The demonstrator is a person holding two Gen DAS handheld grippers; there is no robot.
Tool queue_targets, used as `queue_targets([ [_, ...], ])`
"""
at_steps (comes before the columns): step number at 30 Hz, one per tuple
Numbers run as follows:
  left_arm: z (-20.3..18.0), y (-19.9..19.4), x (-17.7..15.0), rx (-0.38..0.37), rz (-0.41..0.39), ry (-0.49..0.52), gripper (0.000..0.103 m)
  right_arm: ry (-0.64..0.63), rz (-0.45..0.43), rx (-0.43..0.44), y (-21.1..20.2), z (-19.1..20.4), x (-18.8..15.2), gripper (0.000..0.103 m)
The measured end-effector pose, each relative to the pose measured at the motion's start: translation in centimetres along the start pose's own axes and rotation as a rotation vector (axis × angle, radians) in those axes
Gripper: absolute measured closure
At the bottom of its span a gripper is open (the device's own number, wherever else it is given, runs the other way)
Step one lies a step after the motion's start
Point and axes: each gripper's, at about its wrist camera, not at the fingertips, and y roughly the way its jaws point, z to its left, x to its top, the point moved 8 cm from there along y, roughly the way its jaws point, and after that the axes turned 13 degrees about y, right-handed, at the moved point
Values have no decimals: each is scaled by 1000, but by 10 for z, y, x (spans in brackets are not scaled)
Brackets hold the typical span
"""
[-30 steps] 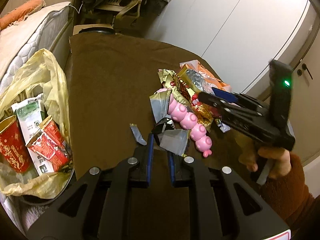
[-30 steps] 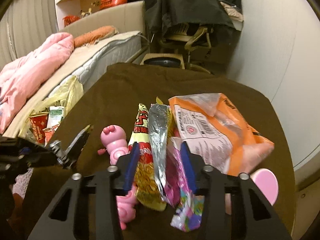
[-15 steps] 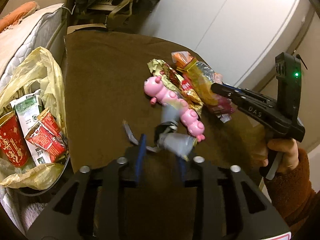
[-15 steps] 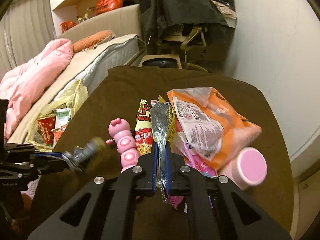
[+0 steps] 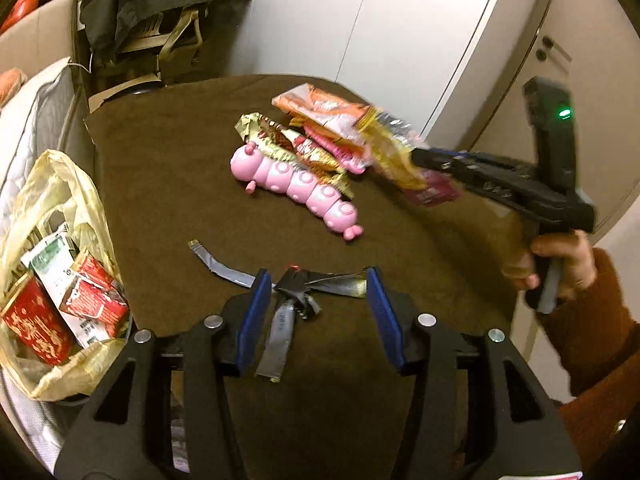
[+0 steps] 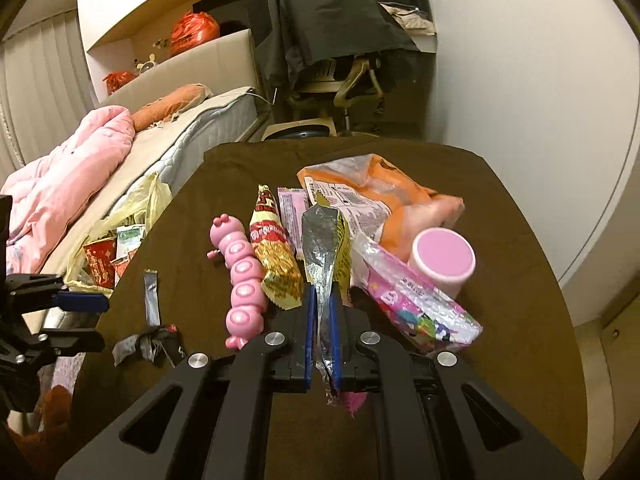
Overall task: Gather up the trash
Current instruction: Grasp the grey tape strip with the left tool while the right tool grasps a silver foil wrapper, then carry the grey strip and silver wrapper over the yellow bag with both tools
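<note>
My left gripper (image 5: pixel 316 280) hovers low over the brown table (image 5: pixel 160 168), its jaws opening. A crumpled silver-and-black wrapper (image 5: pixel 294 292) lies on the cloth between the blue pads (image 5: pixel 252 316), which do not press on it. A torn silver strip (image 5: pixel 216 266) lies just left of it. My right gripper (image 6: pixel 322 304) is shut on a long silver-and-yellow wrapper (image 6: pixel 324 240) and holds it above the pile. From the left wrist view the right gripper (image 5: pixel 420 158) hangs at the right with that wrapper (image 5: pixel 390 148). A yellow plastic bag (image 5: pixel 60 184) with cartons hangs at the table's left edge.
A pink caterpillar toy (image 6: pixel 240 276), a red-gold wrapper (image 6: pixel 276 256), an orange bag (image 6: pixel 384 196), a pink cup (image 6: pixel 442 258) and a colourful pink packet (image 6: pixel 416 312) lie mid-table. A bed (image 6: pixel 192 136) runs along the left, a draped chair (image 6: pixel 344 80) stands behind.
My left gripper has opened and the crumpled wrapper it carried now lies on the table. My right gripper has shut on the silver-and-yellow wrapper and drawn it back from the pile.
</note>
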Motion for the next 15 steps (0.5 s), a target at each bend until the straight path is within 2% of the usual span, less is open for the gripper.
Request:
queue_targets([
  [6, 5, 34, -13, 101, 105, 33, 56, 23, -2, 6, -9, -8, -7, 95],
  [11, 4, 43, -19, 111, 135, 18, 56, 30, -6, 11, -16, -10, -9, 95],
  [12, 5, 44, -21, 112, 144, 6, 58, 32, -9, 15, -17, -10, -9, 95],
  [15, 9, 47, -25, 99, 161, -33, 73, 37, -11, 31, -20, -9, -9, 95],
])
